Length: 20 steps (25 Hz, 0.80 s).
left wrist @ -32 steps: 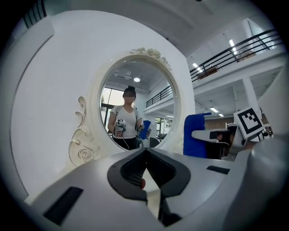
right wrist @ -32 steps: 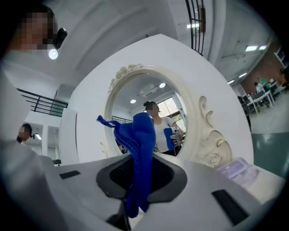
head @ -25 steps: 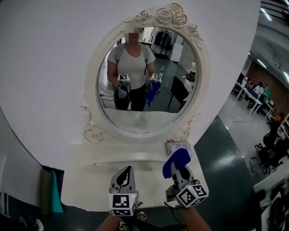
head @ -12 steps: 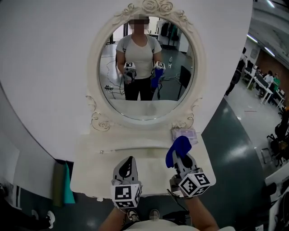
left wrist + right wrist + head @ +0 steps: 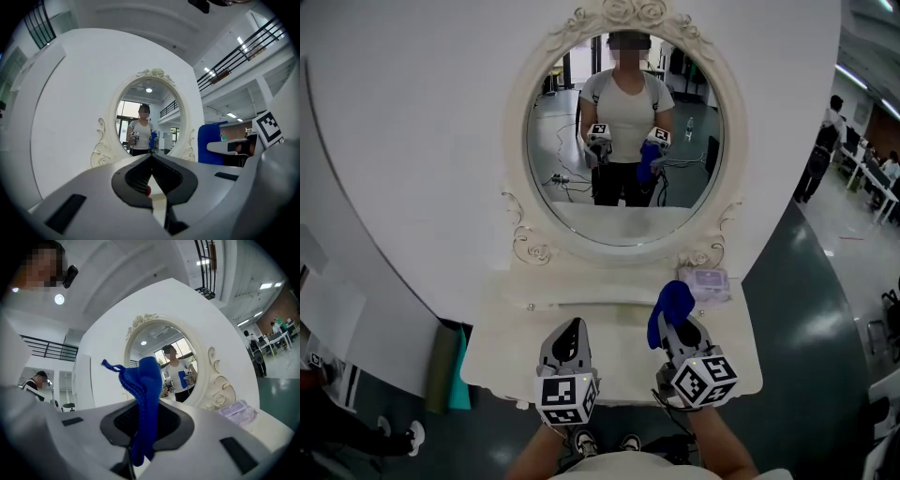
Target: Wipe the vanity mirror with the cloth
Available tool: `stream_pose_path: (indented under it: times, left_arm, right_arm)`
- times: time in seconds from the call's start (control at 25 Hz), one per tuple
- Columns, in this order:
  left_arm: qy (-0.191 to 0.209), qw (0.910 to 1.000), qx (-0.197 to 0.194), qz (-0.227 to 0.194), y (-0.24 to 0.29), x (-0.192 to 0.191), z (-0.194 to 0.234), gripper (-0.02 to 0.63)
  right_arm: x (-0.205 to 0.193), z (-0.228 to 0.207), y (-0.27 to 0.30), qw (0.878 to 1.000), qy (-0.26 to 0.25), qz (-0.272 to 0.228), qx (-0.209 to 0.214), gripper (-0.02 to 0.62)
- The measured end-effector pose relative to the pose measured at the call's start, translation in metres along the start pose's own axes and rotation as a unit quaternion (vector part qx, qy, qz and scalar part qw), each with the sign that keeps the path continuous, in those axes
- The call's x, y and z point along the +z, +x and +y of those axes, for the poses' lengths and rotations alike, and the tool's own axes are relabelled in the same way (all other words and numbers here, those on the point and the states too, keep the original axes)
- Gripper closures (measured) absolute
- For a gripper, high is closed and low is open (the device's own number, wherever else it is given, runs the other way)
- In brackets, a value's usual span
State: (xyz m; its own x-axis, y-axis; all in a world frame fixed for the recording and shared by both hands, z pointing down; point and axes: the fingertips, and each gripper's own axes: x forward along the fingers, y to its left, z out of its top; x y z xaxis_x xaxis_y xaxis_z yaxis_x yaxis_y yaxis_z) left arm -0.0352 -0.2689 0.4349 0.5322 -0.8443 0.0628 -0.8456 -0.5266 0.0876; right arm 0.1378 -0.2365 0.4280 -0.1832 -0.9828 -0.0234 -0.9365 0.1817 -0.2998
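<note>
An oval vanity mirror (image 5: 623, 141) in an ornate cream frame stands on a cream vanity table (image 5: 516, 337); it also shows in the left gripper view as the mirror (image 5: 147, 119) and in the right gripper view as the mirror (image 5: 164, 366). My right gripper (image 5: 673, 323) is shut on a blue cloth (image 5: 670, 305), which sticks up between the jaws as the cloth (image 5: 143, 399). It hovers over the table's right front, well short of the glass. My left gripper (image 5: 567, 339) is shut with nothing in it, over the table's front middle. The glass reflects a person holding both grippers.
A pale lilac packet (image 5: 710, 279) lies on the tabletop at the right, by the frame's base. A white curved wall (image 5: 422, 141) rises behind the mirror. A teal and olive roll (image 5: 450, 370) leans below the table's left edge. Dark floor (image 5: 811, 309) and distant desks lie to the right.
The head view has shifted: mirror and table now sit further right and lower in frame. Both grippers keep the same pose over the table's front, cloth still held.
</note>
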Motion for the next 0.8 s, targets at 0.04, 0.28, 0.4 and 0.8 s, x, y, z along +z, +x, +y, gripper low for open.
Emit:
stream_pose_path:
  times: [0.04, 0.28, 0.4, 0.8]
  left_arm:
    - [0.000, 1.0000, 0.000, -0.001, 0.001, 0.001, -0.002, 0.601]
    - [0.006, 0.9999, -0.009, -0.003, 0.007, 0.003, -0.011, 0.601]
    - [0.009, 0.9999, -0.010, -0.006, 0.010, 0.006, -0.013, 0.601]
    - [0.015, 0.9997, -0.011, -0.013, 0.016, 0.012, -0.010, 0.601]
  right_arm:
    - [-0.001, -0.001, 0.000, 1.000, -0.004, 0.004, -0.001, 0.529]
    - [0.002, -0.005, 0.000, 0.999, -0.033, 0.012, -0.007, 0.529]
    - [0.004, -0.005, 0.002, 0.999, -0.039, 0.012, -0.007, 0.529]
    - [0.005, -0.004, 0.009, 0.999, -0.043, 0.011, -0.007, 0.531]
